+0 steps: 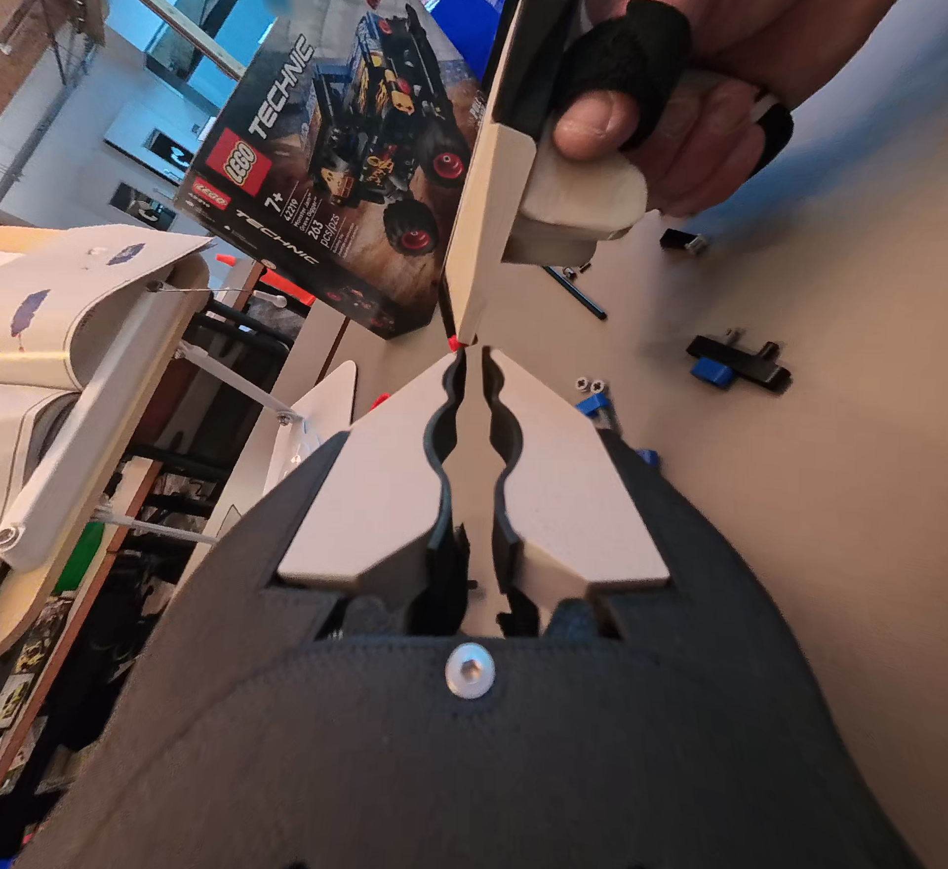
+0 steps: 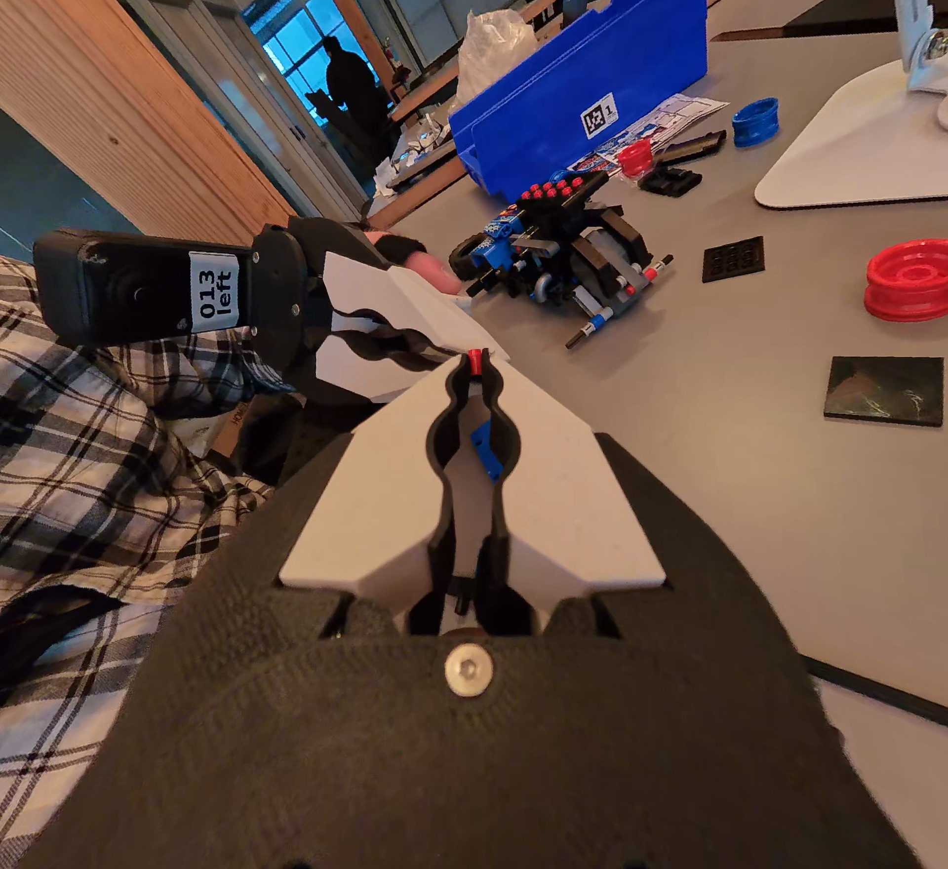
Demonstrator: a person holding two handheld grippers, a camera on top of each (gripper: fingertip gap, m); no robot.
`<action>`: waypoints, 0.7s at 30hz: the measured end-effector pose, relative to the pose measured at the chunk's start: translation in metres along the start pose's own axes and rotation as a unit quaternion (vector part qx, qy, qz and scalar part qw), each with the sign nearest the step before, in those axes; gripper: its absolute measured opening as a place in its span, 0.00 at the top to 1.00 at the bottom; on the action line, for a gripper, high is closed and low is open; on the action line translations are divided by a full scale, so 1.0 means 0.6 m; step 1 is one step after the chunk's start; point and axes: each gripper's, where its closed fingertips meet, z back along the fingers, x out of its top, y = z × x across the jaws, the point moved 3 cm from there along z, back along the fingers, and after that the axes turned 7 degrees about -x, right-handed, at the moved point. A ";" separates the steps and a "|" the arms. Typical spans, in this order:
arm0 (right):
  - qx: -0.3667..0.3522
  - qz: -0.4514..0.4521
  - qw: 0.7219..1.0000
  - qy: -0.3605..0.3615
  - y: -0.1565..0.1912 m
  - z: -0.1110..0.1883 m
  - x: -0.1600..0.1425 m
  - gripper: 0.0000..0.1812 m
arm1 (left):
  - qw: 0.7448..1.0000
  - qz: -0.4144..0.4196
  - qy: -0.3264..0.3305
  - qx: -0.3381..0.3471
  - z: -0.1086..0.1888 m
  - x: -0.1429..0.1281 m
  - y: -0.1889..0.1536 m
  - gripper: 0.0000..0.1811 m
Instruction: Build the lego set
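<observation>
Two claws meet tip to tip above the grey desk (image 2: 692, 382). The right claw (image 2: 475, 368) is closed on a small red pin (image 2: 475, 362), pinched at the very tips of its fingers, with a blue lego piece (image 2: 485, 449) visible below through the gap between them. The left claw (image 1: 473, 357) stands slightly parted at the tips, nothing seen gripped between its fingers; its tips lie just beside the red pin (image 1: 453, 343) carried by the right claw (image 1: 464, 336), which enters the left wrist view from above in a person's hand (image 1: 718, 75). In the right wrist view the left claw (image 2: 461, 349) reaches in from the left, touching or nearly touching the right claw's tip; contact cannot be confirmed. The partly built lego vehicle (image 2: 559, 254), black, blue and grey with red studs, rests on the desk well beyond the claws. A blue bin (image 2: 590, 90) stands behind it. Two red wheel rims (image 2: 908, 280) and one blue rim (image 2: 755, 122) lie apart on the desk, with a small black plate (image 2: 733, 258) and a dark tile (image 2: 883, 390). The lego box (image 1: 328, 177) stands upright on the desk behind the claws in the left wrist view, with loose black and blue pieces (image 1: 733, 364) to the right.
</observation>
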 end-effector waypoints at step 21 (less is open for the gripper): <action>0.008 -0.017 1.000 -0.013 0.003 0.002 0.002 0.99 | 1.000 -0.004 -0.011 0.025 -0.005 0.017 -0.002 0.92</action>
